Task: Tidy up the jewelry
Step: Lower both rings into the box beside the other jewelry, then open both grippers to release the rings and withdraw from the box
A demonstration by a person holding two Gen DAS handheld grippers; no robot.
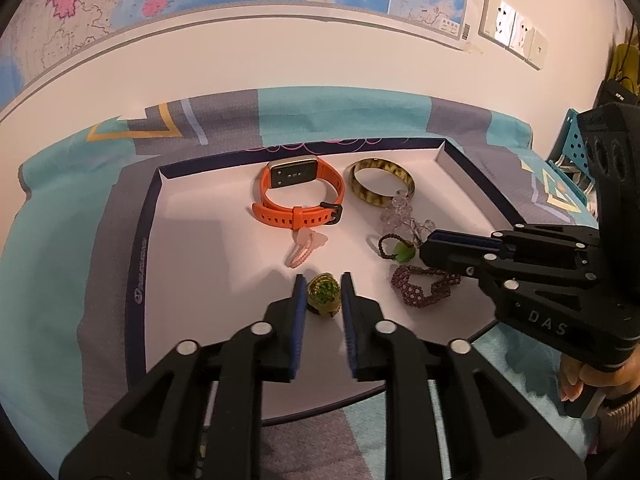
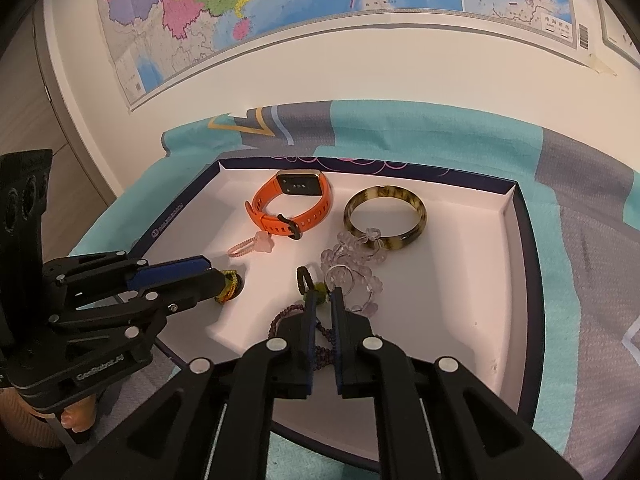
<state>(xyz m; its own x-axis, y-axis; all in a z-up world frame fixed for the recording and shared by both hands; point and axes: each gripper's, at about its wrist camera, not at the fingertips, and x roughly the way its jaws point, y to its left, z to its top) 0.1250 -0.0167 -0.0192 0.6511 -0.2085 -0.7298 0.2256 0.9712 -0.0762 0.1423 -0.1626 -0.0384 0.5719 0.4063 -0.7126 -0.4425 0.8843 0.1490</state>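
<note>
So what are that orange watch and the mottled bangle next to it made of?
The orange watch strap looks like matte silicone rubber, with molded holes and a smooth bend. The bangle looks like glossy horn, resin or stone; the shine and brown-yellow mottling leave that open.

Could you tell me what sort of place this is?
Probably a room at home, perhaps a bedroom: a patterned teal cloth under the jewelry tray, a wall map, and wall sockets.

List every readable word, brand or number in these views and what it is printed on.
"DAS": on the right gripper body, left wrist view.
"GenRobot.AI": on the left gripper body, right wrist view; slightly blurred.
Logo line on the tray rim: too small to read.
Wall map labels: too small to read.
</note>
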